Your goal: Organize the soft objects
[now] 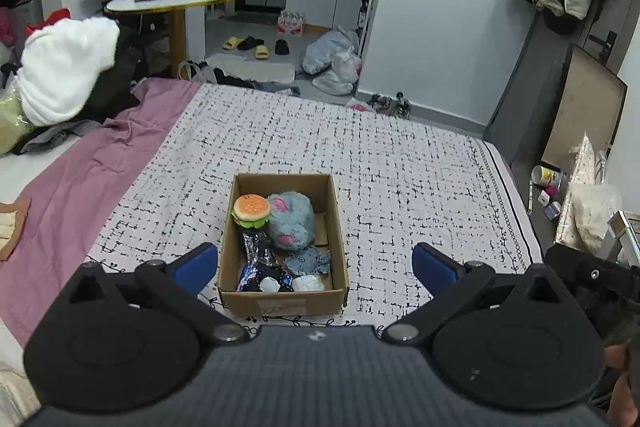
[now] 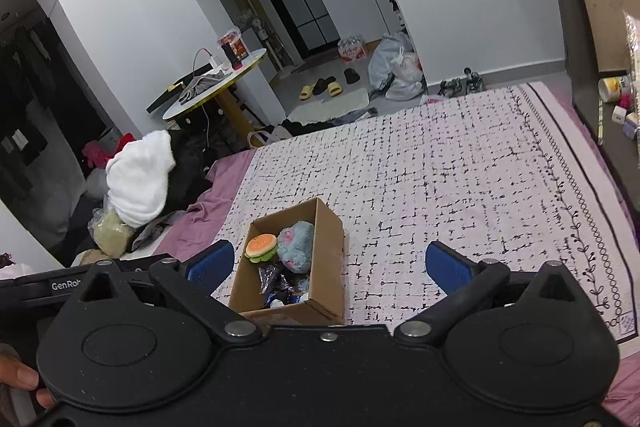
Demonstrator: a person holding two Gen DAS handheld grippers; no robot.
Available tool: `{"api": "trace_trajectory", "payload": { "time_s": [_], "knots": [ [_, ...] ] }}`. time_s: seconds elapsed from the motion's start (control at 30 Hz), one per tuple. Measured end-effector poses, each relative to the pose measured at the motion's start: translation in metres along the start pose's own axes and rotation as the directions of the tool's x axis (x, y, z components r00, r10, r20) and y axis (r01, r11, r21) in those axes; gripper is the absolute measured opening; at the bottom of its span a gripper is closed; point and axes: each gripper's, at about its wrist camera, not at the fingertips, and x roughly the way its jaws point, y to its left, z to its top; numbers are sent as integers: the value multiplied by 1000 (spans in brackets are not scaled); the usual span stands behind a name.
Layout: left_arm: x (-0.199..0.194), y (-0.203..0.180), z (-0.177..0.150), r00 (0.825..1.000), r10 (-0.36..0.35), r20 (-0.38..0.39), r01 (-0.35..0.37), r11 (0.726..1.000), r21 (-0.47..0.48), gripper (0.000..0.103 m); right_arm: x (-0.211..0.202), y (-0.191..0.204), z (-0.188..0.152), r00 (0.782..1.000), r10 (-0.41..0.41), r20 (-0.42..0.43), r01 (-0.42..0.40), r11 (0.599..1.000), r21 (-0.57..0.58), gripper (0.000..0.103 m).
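Open cardboard box (image 1: pixel 282 301) on bed, packed: burger plush (image 1: pixel 251 211), blue-grey plush (image 1: pixel 289 221), small soft bits at the near end.

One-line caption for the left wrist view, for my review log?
Open left gripper hovers above a brown cardboard box of soft toys, a plush burger and blue-grey plush animal, on a black-and-white patterned bedspread.

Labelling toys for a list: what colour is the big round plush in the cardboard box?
Grey-blue with pink patches: the big round plush toy, clearest in the left wrist view.
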Motion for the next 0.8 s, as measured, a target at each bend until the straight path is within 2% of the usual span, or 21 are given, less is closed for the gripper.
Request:
{"api": "trace_trajectory", "payload": {
  "time_s": [0.23,0.8],
  "knots": [
    [-22,-7,-7,999,-14,37,12,999,30,103,-24,3,-1,999,-17,33,17,1000,-14,103],
    [-42,-21,-22,998,-24,50,20,996,82,103,-56,10,-3,995,-43,85,48,997,-60,103]
  ]
}}
